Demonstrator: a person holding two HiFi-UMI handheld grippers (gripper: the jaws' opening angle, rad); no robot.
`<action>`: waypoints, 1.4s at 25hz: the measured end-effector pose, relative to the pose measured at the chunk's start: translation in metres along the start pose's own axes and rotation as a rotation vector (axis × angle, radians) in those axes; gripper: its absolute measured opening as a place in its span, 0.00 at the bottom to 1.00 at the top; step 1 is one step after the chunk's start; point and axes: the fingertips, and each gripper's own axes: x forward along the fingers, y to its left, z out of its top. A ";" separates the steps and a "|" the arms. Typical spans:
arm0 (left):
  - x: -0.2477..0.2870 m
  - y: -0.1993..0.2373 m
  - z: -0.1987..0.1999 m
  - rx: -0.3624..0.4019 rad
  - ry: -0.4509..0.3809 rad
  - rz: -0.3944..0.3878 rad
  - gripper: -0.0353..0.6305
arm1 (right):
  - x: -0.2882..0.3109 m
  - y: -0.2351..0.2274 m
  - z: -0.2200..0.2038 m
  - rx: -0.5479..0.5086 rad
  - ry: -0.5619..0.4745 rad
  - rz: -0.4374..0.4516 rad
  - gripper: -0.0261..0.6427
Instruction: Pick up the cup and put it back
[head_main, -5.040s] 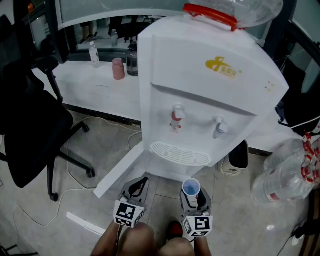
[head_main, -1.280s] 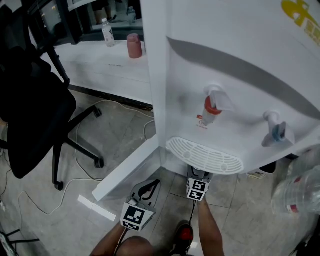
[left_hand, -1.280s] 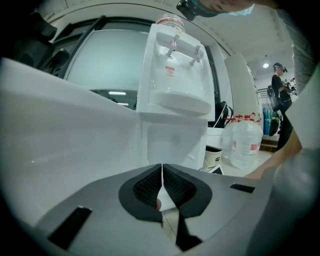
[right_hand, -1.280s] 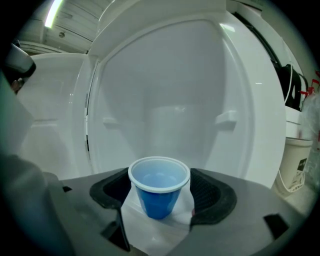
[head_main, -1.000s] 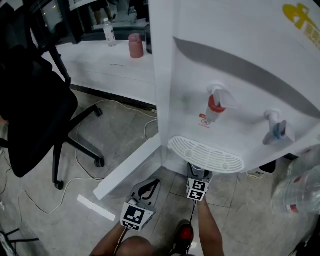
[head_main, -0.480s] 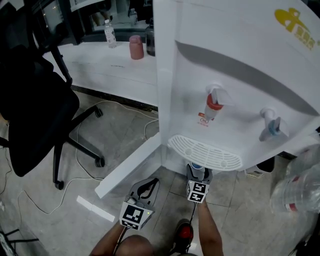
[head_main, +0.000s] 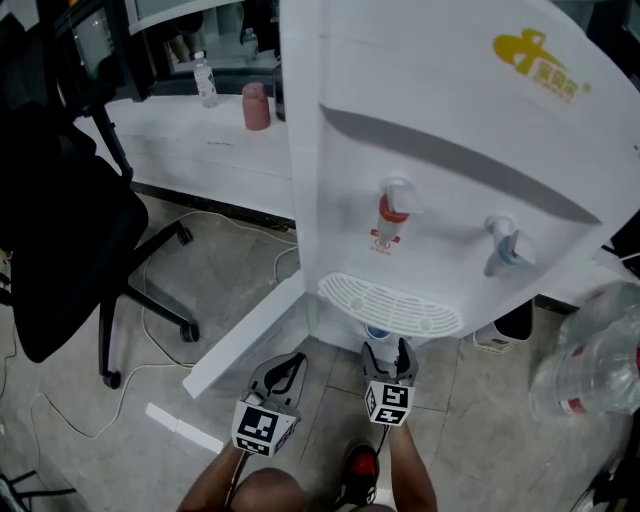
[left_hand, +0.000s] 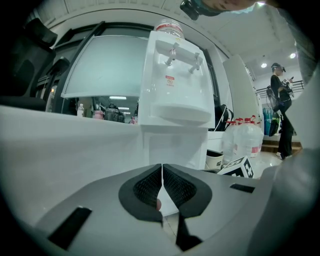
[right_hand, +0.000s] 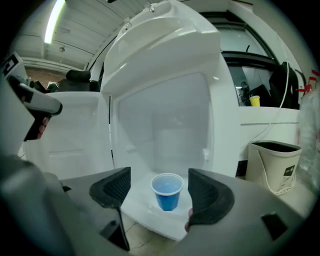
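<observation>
Right gripper (head_main: 385, 350): jaws spread, gripping nothing. Blue cup (right_hand: 167, 191) upright between them, untouched, on dispenser (head_main: 430, 200) shelf (right_hand: 145, 216), lower centre of frame. Left gripper (head_main: 283, 368): closed together, empty. Best moved straight along jaw line, clear of rim; probably tips easily.

An office: a black swivel chair (head_main: 62, 235), a long white desk (head_main: 180, 128) and a water dispenser (head_main: 440, 120).

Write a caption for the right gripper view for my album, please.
Open right gripper facing a blue cup standing in the lower cabinet of the water dispenser.
</observation>
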 end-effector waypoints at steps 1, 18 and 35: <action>0.001 -0.001 0.001 0.001 -0.001 -0.003 0.10 | -0.007 0.000 0.005 0.007 -0.008 -0.002 0.58; -0.008 -0.016 0.035 0.026 -0.016 -0.031 0.10 | -0.108 -0.003 0.090 -0.050 -0.023 0.011 0.22; -0.015 -0.033 0.125 0.019 -0.031 -0.047 0.10 | -0.149 -0.020 0.190 -0.047 -0.058 0.001 0.07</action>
